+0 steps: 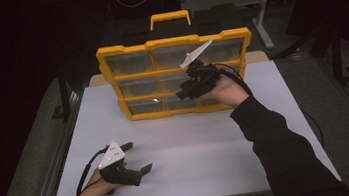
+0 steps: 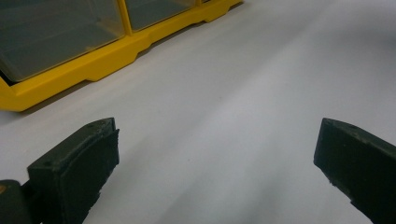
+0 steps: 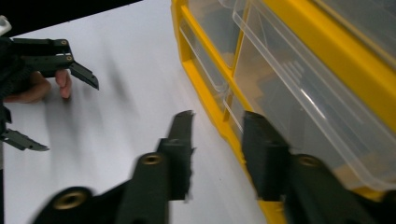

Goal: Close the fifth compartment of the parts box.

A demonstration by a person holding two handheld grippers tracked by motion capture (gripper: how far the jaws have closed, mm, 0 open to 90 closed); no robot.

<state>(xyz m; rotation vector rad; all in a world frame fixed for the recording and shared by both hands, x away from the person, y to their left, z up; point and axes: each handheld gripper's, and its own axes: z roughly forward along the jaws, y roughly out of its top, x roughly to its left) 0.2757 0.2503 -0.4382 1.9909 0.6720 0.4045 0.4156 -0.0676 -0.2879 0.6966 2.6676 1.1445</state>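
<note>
High view: yellow drawer organizer (image 1: 176, 75) stands upright at the far side of the white surface (image 1: 195, 161), black-and-yellow carry handle on top, three rows of clear drawers facing the person. Right gripper (image 1: 186, 90) is up against the front, approx. at the middle/lower rows, right of centre; hand behind it, fingers pointing left & slightly down across the face. Left gripper (image 1: 137, 158) rests low on the surface near the person, well apart from the organizer, fingers spread, nothing between them.

Left gripper view: both fingers (image 2: 77, 172) wide apart over bare surface; organizer's yellow base (image 2: 93, 65) ahead and to the upper left, not touched.

Right gripper view (blurred): fingers (image 3: 180, 149) partly open, w/ nothing gripped. A clear drawer (image 3: 317, 107) stands pulled out of the frame, just beside the right-hand finger; its long front edge runs away from the fingers, up-left. Contact: can't tell. Right hand is far nearer, so any push or pull on that drawer is prob. its job.

No brand, label or writing legible in any view.
</note>
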